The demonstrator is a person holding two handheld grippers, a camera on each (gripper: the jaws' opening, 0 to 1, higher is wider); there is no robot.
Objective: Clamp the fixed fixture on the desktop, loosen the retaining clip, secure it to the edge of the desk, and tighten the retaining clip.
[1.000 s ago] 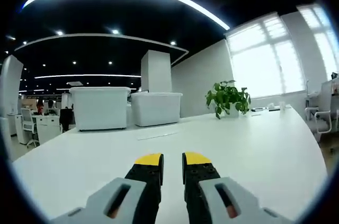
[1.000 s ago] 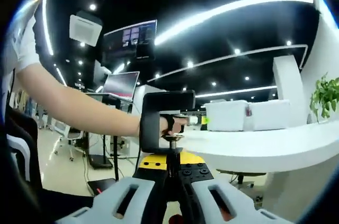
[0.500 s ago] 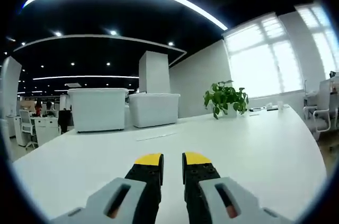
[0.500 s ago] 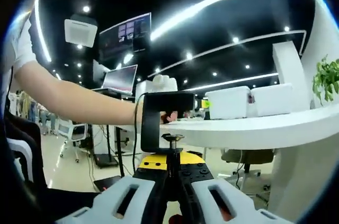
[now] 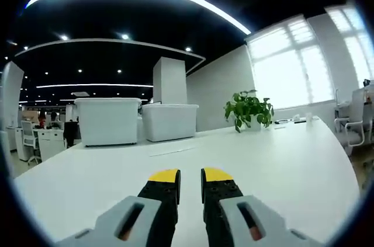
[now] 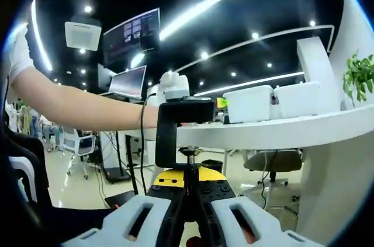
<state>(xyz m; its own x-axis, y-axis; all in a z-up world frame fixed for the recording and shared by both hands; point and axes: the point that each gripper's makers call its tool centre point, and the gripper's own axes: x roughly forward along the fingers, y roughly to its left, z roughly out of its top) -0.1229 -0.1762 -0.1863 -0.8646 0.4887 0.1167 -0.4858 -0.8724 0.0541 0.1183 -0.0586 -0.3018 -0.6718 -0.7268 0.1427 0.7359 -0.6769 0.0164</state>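
My right gripper point(image 6: 186, 178) is closed on the screw stem of the black C-shaped clamp point(image 6: 175, 124). The stem point(image 6: 189, 168) runs straight up out of the narrow gap between my two jaws, so the clamp's long axis stands upright in the right gripper view, spine on the left and mouth opening to the right. The mouth sits over the edge of the white desk point(image 6: 274, 133): top arm above the desktop, round screw pad just beneath the edge. Whether the pad touches the underside I cannot tell.

The right gripper view looks from below desk height, along the underside, past a person's bare forearm point(image 6: 82, 110) reaching in from the left toward the clamp's top. Two white bins point(image 6: 272, 102) stand on the desk farther along, and open floor lies beneath.

My left gripper point(image 5: 189, 176) rests low over the desktop point(image 5: 280, 159), its yellow-tipped jaws nearly together with a slim gap and nothing between them. The left gripper view looks across the broad white surface, with two white bins point(image 5: 137, 118) and a potted plant point(image 5: 248, 110) far back, well apart from me.
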